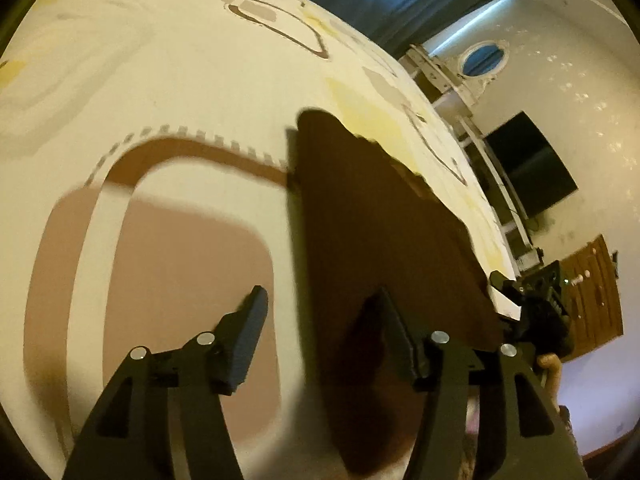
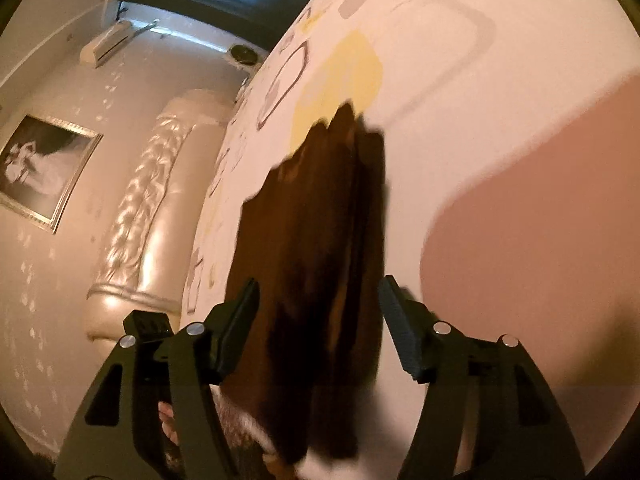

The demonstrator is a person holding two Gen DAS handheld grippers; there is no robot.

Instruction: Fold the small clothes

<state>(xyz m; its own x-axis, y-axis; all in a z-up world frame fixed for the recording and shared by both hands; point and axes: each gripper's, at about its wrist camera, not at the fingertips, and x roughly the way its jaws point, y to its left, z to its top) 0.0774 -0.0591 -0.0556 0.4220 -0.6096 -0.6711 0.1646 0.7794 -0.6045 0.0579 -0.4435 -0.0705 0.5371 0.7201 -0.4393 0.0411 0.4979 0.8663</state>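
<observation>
Both grippers stood spread, gripping nothing. Brown cloth [image 2: 316, 248] lay long-axis toward twelve o'clock, between the right gripper [image 2: 318, 300] fingers; the left gripper [image 1: 320, 312] had it at one o'clock.

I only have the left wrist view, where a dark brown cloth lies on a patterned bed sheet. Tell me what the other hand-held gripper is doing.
Observer: The right hand-held gripper is open, its fingers either side of the brown cloth, not pressing on it.
Operator: Is the cloth flat there?
Observer: No, it shows lengthwise folds or ridges running away from the camera.
Operator: What lies beyond it?
Observer: A yellow patch on the bed sheet, just past the cloth's far end.
Operator: Anything on the wall?
Observer: A framed picture, beside a padded headboard.
</observation>
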